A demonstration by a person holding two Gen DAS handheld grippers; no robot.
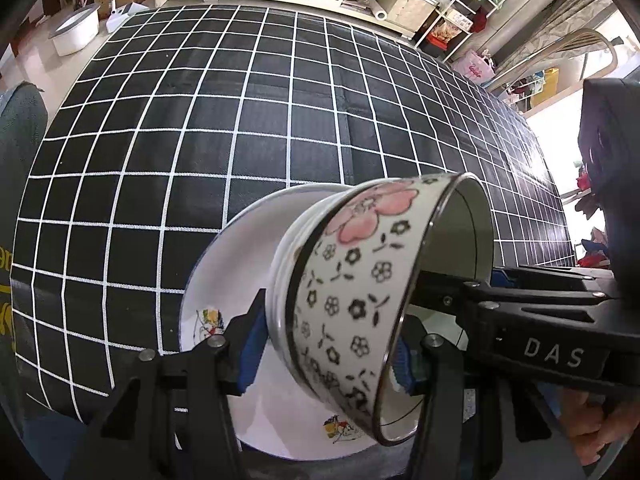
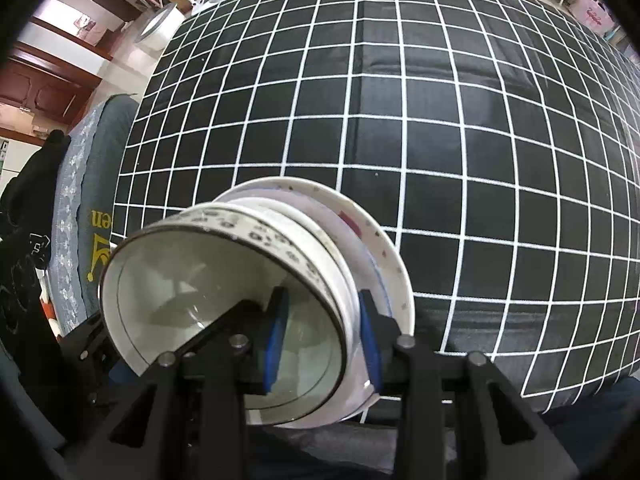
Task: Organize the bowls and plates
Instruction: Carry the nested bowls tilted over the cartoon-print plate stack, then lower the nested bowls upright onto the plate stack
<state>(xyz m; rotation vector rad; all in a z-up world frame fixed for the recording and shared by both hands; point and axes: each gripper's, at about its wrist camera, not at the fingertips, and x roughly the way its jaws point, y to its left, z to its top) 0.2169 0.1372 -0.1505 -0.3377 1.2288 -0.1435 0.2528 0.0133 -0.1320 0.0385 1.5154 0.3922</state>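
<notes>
Above the gridded cloth (image 2: pixel 460 128), both grippers' fingers clamp the tilted floral bowl (image 1: pixel 352 292) against the plate (image 1: pixel 224 264).

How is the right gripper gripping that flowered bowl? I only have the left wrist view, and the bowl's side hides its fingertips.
Observer: In the right wrist view, the right gripper straddles the wall of the bowl near the rim. One blue pad is inside the mouth and the other is outside, with the wall clamped between them.
Operator: Is anything inside the bowl?
Observer: No. The right wrist view looks straight into the mouth, and the inside is plain white with a thin dark ring line and nothing in it.
</notes>
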